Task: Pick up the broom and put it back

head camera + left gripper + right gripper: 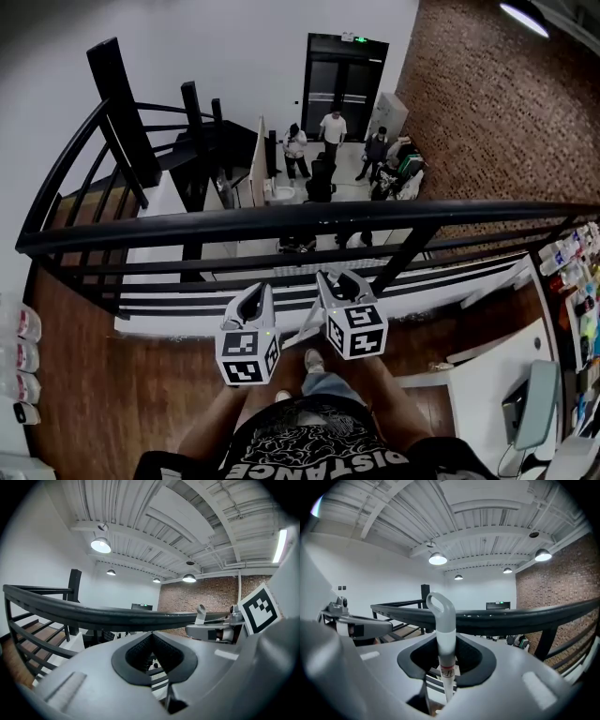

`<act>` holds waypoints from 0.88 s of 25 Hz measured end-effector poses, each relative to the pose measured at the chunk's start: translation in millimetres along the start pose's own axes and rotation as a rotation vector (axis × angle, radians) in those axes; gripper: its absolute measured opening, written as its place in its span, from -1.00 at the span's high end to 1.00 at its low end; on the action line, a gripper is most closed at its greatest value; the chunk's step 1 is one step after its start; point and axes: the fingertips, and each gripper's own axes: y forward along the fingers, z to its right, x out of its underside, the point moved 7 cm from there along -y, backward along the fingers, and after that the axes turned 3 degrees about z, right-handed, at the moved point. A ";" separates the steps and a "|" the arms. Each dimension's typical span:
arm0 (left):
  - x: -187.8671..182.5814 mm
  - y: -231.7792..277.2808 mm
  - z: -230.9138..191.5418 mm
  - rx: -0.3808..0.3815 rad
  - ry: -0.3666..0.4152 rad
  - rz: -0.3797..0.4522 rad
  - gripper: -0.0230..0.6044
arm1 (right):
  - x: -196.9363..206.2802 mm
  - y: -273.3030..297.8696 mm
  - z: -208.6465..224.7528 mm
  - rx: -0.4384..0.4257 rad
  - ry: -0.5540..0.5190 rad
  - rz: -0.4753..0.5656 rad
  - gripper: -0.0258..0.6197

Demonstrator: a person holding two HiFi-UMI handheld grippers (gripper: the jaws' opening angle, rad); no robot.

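A black railing (281,223) is running across just ahead of both sets of fingers, blocking the way forward. Beyond and below it, several people (332,127) are standing on a lower floor near a dark door (345,82), with a brick wall (497,103) rising off to the right. Bottles (574,251) are sitting on a shelf far right of the fingers; what is in them cannot be told. The right gripper (339,279) is clamping its fingers (474,666) on the broom (442,630), whose white handle is standing upright between them, its grey loop poking above. The left gripper (252,292) is keeping its fingers (136,654) together, tips meeting, holding nothing, just left of the right one.
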 end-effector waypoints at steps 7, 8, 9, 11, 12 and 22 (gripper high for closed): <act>-1.5 -2.4 -9.2 -0.038 -0.012 0.004 0.91 | 24.3 25.4 -16.2 -0.043 -0.011 -0.057 0.63; -1.0 -2.8 -11.0 -0.042 -0.013 0.002 0.91 | 28.1 29.8 -19.4 -0.049 -0.016 -0.065 0.63; 0.0 -2.9 -12.6 -0.046 -0.013 0.000 0.91 | 31.8 34.2 -22.5 -0.056 -0.022 -0.072 0.63; 2.4 -2.2 -15.7 -0.054 -0.015 -0.007 0.91 | 37.5 42.7 -28.0 -0.069 -0.030 -0.083 0.63; 3.1 -1.7 -17.4 -0.059 -0.016 -0.010 0.91 | 39.4 46.9 -30.5 -0.075 -0.033 -0.088 0.63; 7.4 12.6 -23.4 -0.076 -0.021 -0.032 0.91 | 64.1 83.7 -37.7 -0.101 -0.032 -0.152 0.63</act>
